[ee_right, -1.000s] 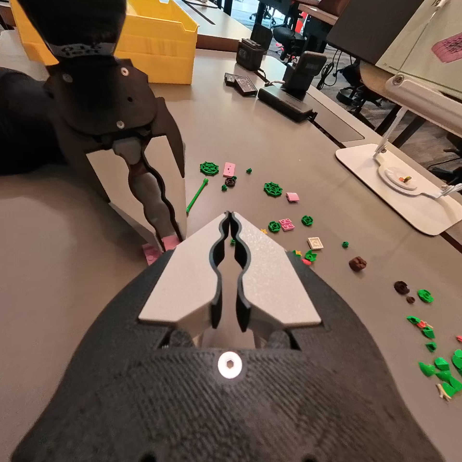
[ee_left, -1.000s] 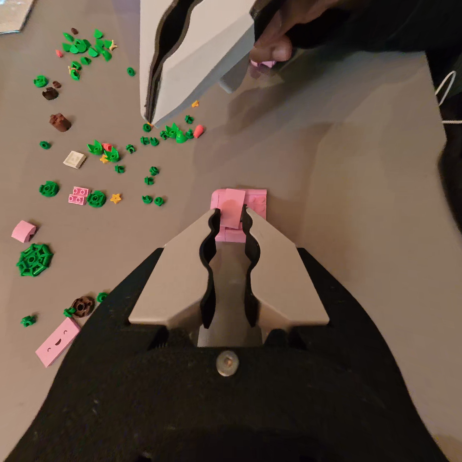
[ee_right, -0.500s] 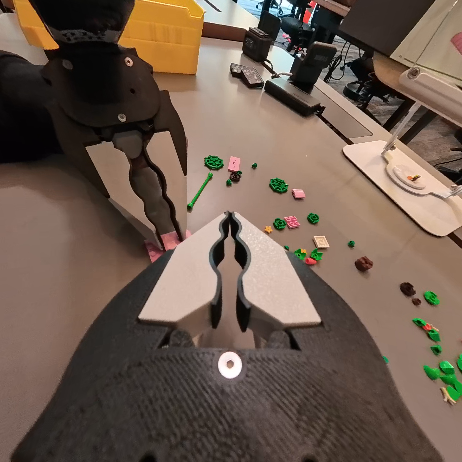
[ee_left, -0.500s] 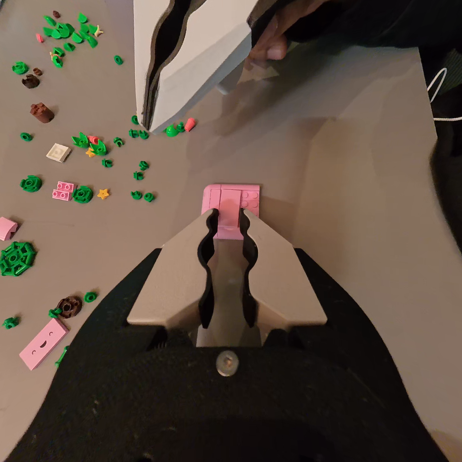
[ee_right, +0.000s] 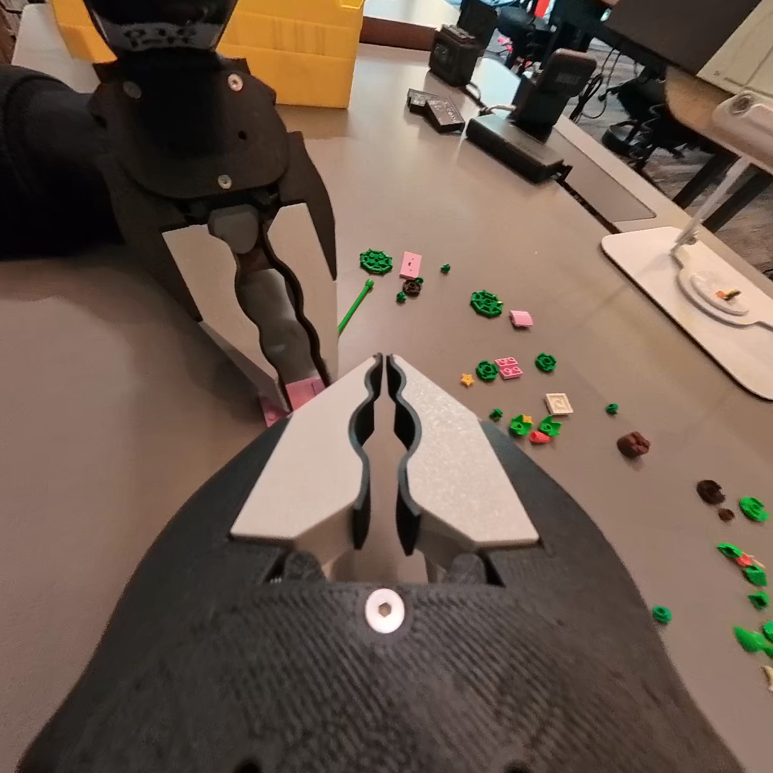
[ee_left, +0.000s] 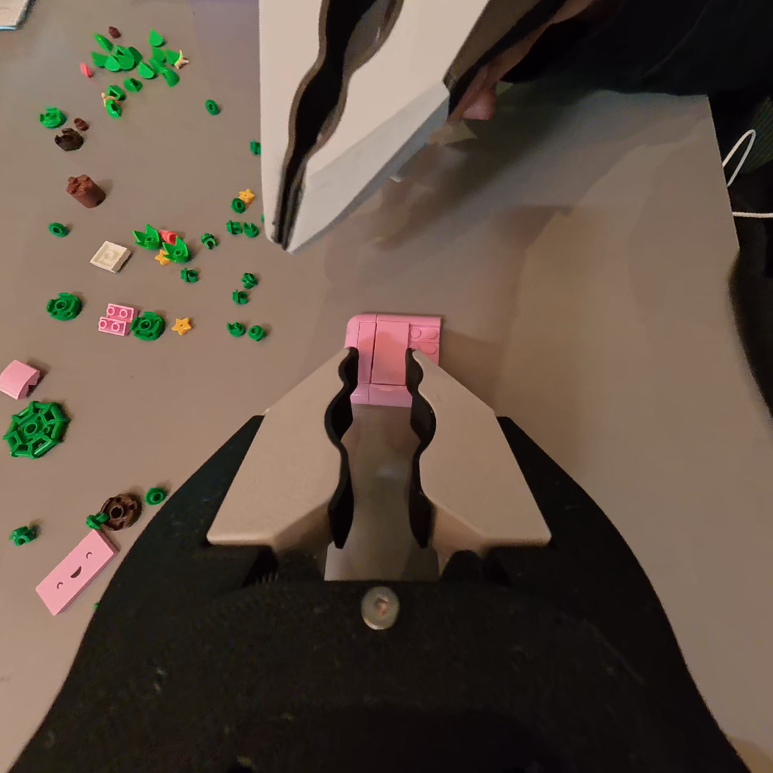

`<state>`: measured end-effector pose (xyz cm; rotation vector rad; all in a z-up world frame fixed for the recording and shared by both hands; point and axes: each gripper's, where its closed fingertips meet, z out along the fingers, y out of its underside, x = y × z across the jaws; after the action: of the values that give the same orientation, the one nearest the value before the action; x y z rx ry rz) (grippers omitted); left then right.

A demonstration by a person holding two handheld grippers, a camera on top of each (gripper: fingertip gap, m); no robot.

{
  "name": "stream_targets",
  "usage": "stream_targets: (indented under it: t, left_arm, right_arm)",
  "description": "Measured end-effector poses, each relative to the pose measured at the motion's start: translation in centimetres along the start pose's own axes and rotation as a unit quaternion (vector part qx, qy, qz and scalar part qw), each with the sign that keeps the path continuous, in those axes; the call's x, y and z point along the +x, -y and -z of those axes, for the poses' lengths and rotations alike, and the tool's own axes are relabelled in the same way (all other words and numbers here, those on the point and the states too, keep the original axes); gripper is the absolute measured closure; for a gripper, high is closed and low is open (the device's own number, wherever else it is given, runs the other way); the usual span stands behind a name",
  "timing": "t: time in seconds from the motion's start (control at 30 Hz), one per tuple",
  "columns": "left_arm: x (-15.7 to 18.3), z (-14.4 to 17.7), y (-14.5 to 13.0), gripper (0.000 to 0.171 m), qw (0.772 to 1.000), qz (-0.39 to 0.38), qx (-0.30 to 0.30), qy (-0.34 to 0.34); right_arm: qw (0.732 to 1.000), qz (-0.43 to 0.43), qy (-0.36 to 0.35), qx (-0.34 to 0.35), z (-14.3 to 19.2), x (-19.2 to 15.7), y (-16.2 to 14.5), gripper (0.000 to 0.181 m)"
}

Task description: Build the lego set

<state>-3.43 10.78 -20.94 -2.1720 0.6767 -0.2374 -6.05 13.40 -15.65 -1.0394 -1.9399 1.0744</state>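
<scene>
A small pink lego build (ee_left: pixel 424 334) sits on the grey table (ee_left: pixel 585 376). My left gripper (ee_left: pixel 380 355) points down at it, and its tips clamp the sides of the raised pink brick (ee_left: pixel 389 351) on top of the build. In the right wrist view the left gripper (ee_right: pixel 303 387) stands on the pink build (ee_right: pixel 305 393). My right gripper (ee_right: pixel 384 357) is shut and empty. It hovers above the table just beyond and left of the build, and it also shows in the left wrist view (ee_left: pixel 284 242).
Loose green, pink, brown and yellow pieces (ee_left: pixel 146 326) lie left of the build, among them a pink face tile (ee_left: pixel 75 573), a white tile (ee_left: pixel 109 256) and a green web piece (ee_left: pixel 35 428). A yellow bin (ee_right: pixel 293 54), black devices (ee_right: pixel 514 138) and a white lamp base (ee_right: pixel 690 301) stand farther off. About 6 centimeters separates my left fingertips from my right. The white tile (ee_left: pixel 109 256) is about equally far from each gripper, around 15 centimeters. It turns up in the right wrist view (ee_right: pixel 558 402) as well.
The pink brick, tilted a second ago, now sits flat on the build between my left fingertips. The right gripper has come closer to the left gripper, still shut.
</scene>
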Motion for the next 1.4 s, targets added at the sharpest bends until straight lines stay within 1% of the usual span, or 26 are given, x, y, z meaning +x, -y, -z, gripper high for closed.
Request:
stream_targets:
  t: [0.17,0.3,0.47,0.57,0.6,0.7,0.83,0.9,0.97,1.13,1.17,1.23,1.27,1.4]
  left_arm:
    - [-0.1,0.0,0.0,0.151,1.0,0.003,0.001,0.0]
    - [0.0,0.3,0.1,0.148,1.0,0.008,0.011,-0.008]
    - [-0.6,0.8,-0.4,0.147,1.0,0.017,0.011,-0.006]
    - [-0.6,0.9,-0.6,0.136,1.0,0.024,0.005,-0.008]
    - [-0.8,0.8,-0.7,0.127,1.0,0.025,0.002,-0.001]
    - [-1.0,0.4,-1.0,0.121,1.0,0.019,-0.014,0.013]
    - [-0.5,0.3,-0.9,0.121,1.0,0.018,-0.014,0.002]
    - [-0.1,0.3,-0.9,0.121,1.0,0.019,-0.015,-0.011]
    - [0.0,0.3,-0.9,0.121,1.0,0.019,-0.015,-0.015]
    - [0.1,0.4,-0.9,0.123,1.0,0.021,-0.012,-0.02]
    - [0.2,0.4,-0.9,0.124,0.999,0.021,-0.013,-0.022]
    - [0.2,0.4,-0.9,0.125,0.999,0.021,-0.013,-0.024]
    - [0.2,0.4,-0.9,0.125,0.999,0.022,-0.013,-0.024]
    - [0.2,0.3,-1.0,0.125,0.999,0.022,-0.015,-0.025]
  right_arm:
    - [0.997,-0.009,0.069,-0.039,-0.5,-2.2,-1.3,0.181]
    - [0.994,-0.013,0.089,-0.057,-0.7,-2.8,-1.9,0.181]
    - [0.992,-0.018,0.115,-0.055,-0.5,-3.5,-1.7,0.181]
    - [0.99,-0.02,0.126,-0.062,-0.6,-3.9,-2.0,0.181]
    - [0.989,-0.018,0.125,-0.071,-0.8,-4.0,-2.3,0.181]
    - [0.984,-0.012,0.13,-0.124,-1.3,-4.4,-4.4,0.181]
    - [0.988,-0.021,0.126,-0.09,-1.0,-4.0,-3.1,0.181]
    - [0.987,-0.024,0.128,-0.095,-1.0,-4.1,-3.3,0.181]
    - [0.983,-0.024,0.131,-0.126,-1.3,-4.2,-4.5,0.181]
    - [0.987,-0.029,0.137,-0.081,-0.9,-4.3,-2.7,0.181]
    - [0.986,-0.032,0.143,-0.082,-0.8,-4.5,-2.7,0.181]
    - [0.982,-0.027,0.143,-0.117,-1.1,-4.6,-4.1,0.181]
    - [0.983,-0.026,0.141,-0.117,-1.2,-4.6,-4.2,0.181]
    - [0.986,-0.035,0.139,-0.084,-0.9,-4.4,-2.8,0.181]
